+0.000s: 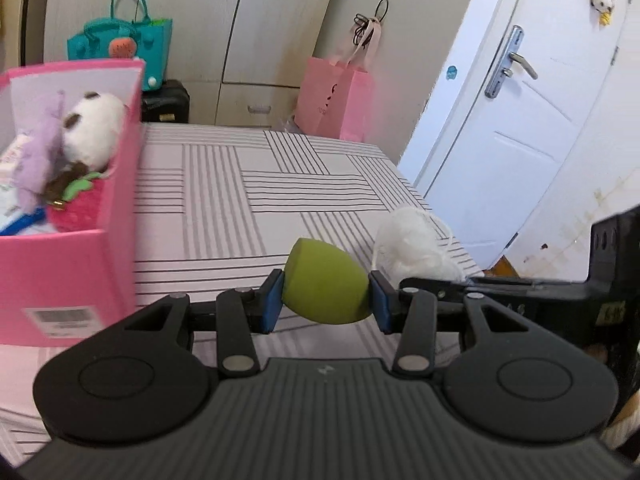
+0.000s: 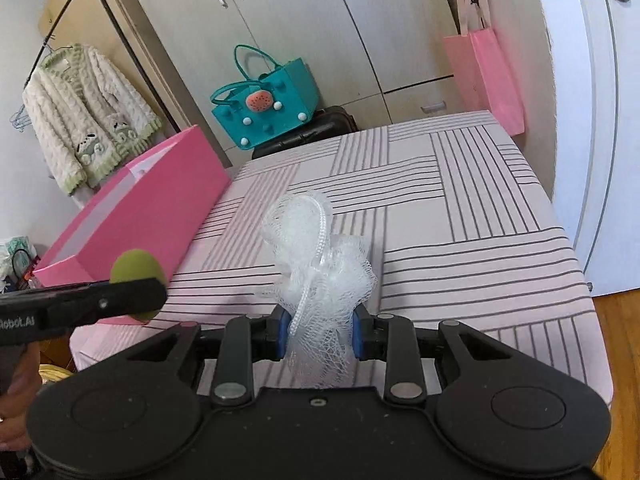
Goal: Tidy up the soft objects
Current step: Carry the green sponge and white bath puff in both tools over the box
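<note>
Here the left gripper (image 1: 326, 298) clamps a green sponge (image 1: 325, 285) between its blue pads, above the near part of the striped desk (image 1: 256, 184). The right gripper (image 2: 320, 334) is closed on a white mesh puff (image 2: 320, 264), also raised over the near edge. A pink box (image 1: 64, 264) holding plush toys (image 1: 94, 132) stands at the desk's left side; its right wall borders the bare middle. Beyond the far edge hang a pink bag (image 1: 336, 100) and a teal bag (image 1: 120, 40).
</note>
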`<state>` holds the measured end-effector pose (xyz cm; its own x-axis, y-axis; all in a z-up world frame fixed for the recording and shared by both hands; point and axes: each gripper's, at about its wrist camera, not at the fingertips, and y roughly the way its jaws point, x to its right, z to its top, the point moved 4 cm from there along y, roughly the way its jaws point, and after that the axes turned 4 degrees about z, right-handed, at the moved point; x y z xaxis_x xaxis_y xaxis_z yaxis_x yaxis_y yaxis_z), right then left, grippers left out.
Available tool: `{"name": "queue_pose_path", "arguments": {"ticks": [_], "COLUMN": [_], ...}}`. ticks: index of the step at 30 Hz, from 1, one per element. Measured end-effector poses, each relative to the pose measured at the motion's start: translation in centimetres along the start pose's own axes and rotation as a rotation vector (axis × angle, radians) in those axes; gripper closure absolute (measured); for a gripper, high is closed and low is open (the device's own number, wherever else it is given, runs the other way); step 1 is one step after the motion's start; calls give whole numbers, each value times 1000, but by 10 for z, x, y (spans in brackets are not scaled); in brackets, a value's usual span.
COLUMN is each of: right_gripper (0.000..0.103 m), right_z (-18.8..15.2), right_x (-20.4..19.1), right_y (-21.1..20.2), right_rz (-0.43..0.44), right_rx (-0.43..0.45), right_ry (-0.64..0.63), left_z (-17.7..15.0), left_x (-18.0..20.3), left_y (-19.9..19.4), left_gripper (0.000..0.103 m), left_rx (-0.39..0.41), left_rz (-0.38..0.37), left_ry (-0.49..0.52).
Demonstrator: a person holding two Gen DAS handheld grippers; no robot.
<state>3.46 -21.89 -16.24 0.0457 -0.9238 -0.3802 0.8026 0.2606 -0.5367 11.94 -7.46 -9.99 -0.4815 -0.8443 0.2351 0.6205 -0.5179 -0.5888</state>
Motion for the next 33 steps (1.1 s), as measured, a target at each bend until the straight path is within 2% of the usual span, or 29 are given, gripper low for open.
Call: {"name": "queue_pose_path", "arguments": {"ticks": [9,21,26,33], "right_gripper": [69,69,69,69], "right_z": [7,36,52,72], "right_x": [-37,-107,-132,-161], "right_y": [0,2,12,44], "right_rz": [96,307,342,350], "right_rx": [-4,-48,-42,-15], "right_ry": [-41,-157,-216,-249], "left_z": [2,23,36,56], "left_x": [-29,-61,-82,-124], "left_y": [-51,-102,-108,-95], "left_gripper": [59,59,59,59], "left_rx": [13,50,101,143], "left_rz": [9,70,136,204], "left_ry": [-10,29,51,13]}}
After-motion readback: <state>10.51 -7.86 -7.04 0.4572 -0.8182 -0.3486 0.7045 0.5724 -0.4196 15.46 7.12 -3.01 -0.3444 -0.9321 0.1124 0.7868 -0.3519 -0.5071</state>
